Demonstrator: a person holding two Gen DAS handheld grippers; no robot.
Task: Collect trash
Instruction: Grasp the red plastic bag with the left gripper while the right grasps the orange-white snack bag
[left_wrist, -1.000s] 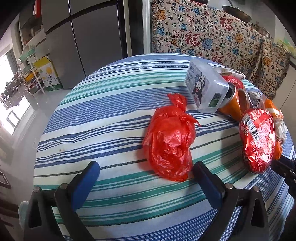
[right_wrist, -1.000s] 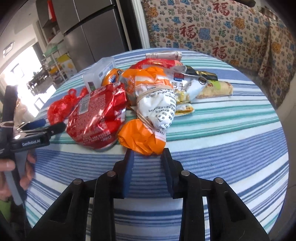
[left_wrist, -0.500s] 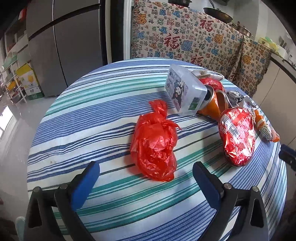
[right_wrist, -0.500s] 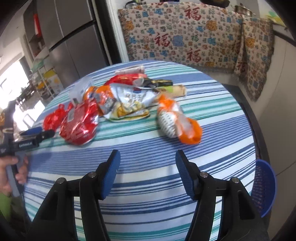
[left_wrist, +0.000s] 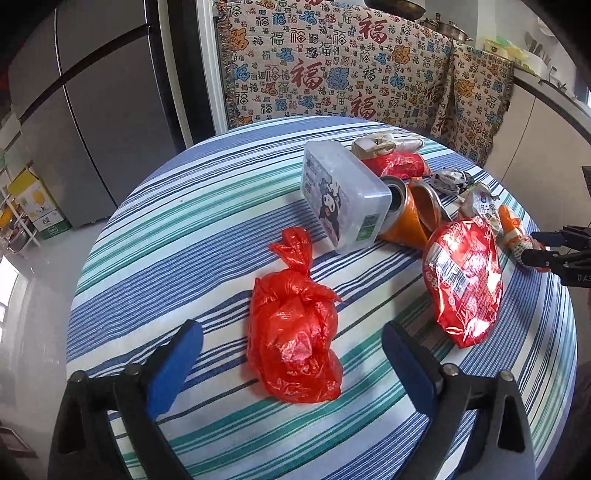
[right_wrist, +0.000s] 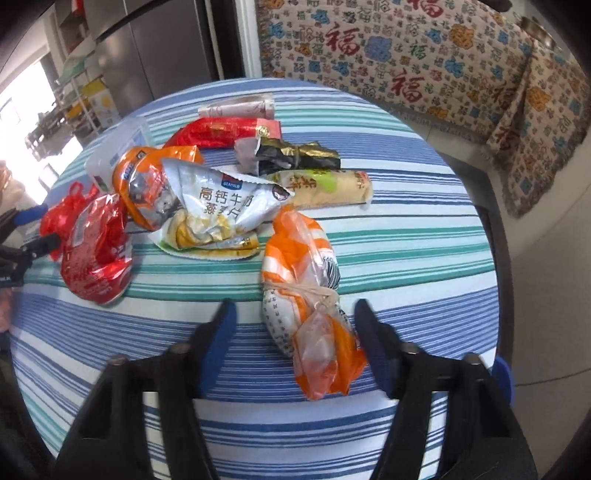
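Right wrist: claw (right_wrist: 295, 328) closing around orange bag (right_wrist: 314, 314).

You've got a round table (left_wrist: 155, 236) in a blue-green striped cloth. Take the clear plastic box (left_wrist: 343, 195) as landmark: knotted red bag (left_wrist: 291, 332) just in front, crushed orange can (left_wrist: 410, 214) touching its right side, shiny red packet (left_wrist: 465, 280) further right.
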